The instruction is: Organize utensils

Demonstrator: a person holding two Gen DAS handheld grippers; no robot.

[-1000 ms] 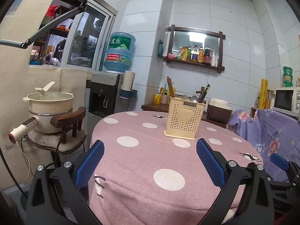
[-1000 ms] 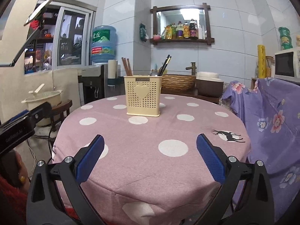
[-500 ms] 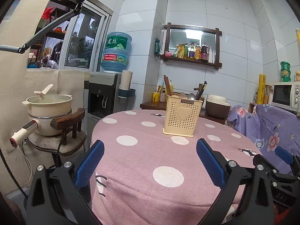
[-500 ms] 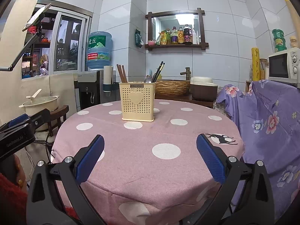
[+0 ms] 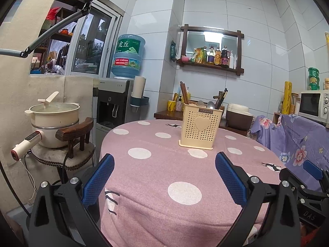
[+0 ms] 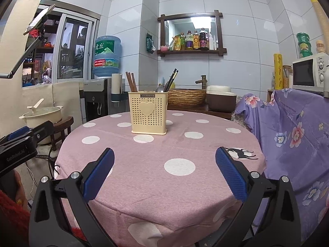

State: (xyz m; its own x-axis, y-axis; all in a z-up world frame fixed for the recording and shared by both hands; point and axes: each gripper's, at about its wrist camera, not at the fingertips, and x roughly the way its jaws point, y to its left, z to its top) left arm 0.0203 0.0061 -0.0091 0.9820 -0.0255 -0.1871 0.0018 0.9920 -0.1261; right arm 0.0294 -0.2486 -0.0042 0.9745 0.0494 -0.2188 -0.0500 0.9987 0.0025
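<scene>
From the left wrist view, the left gripper (image 5: 164,175) is spread wide with nothing between its blue pads (image 5: 98,180), held over the near edge of the round table (image 5: 156,210), which wears a pink cloth with white dots. The cream utensil holder (image 5: 200,127), perforated and bearing a heart on its front, stands upright toward the far edge of the table, well apart from the gripper. Brown chopsticks (image 5: 183,92) rise from its left end, dark chopsticks (image 5: 222,98) lean out of its right end, and spoon bowls (image 5: 210,104) peek over the rim between them. Off the table's left edge a cream pot (image 5: 54,119) sits on a small wooden stool, with a water dispenser (image 5: 115,103) behind it. At the right edge of this view, part of the right gripper (image 5: 308,185) shows beside the table.

From the right wrist view, the right gripper (image 6: 164,173) is likewise released, jaws far apart and empty, over the table's (image 6: 144,195) near edge. The utensil holder (image 6: 148,113) stands upright near the far edge, left of centre, holding brown chopsticks (image 6: 131,82), dark chopsticks (image 6: 171,80) and a spoon (image 6: 160,88). A microwave (image 6: 309,72) stands beyond the right edge above a purple floral cover (image 6: 294,135). The left gripper's (image 6: 24,138) body shows off the left edge.
</scene>
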